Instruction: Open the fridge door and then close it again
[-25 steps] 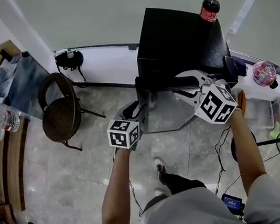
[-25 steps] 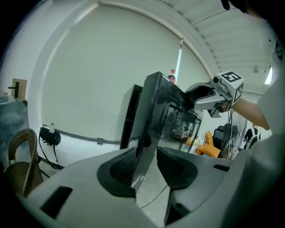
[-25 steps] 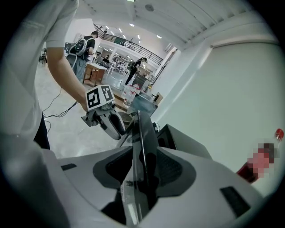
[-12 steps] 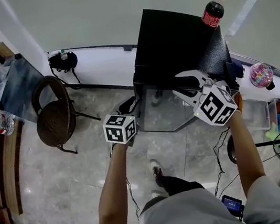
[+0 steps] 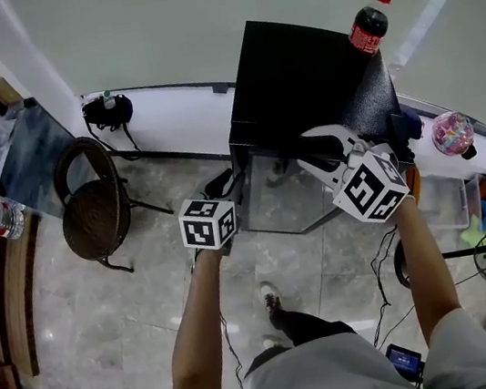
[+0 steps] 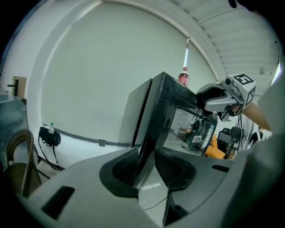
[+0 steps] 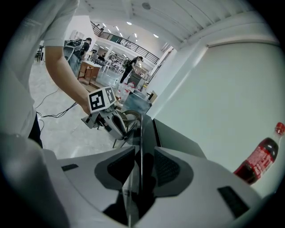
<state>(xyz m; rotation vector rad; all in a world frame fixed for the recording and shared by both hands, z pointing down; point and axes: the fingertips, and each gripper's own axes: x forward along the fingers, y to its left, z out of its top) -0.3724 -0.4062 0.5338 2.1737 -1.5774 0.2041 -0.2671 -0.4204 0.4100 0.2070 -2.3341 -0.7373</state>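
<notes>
Gripping: the left tongs [image 6: 144, 167] have just been closing and now pinch the left upright edge of the fridge door [image 5: 285, 196]. The right tongs [image 7: 140, 167] have closed in the same way and clamp its right edge.
Door: it is the glass front of the black fridge [image 5: 305, 68] on the floor. It faces the person, its long edges upright, and sits between the two tongs.
Next pull: probably toward the near side, though I cannot tell the hinge side.
Inside: the glass shows only reflections, so the contents are unreadable.
On top: a cola bottle [image 5: 366, 20] stands at the far right corner.
</notes>
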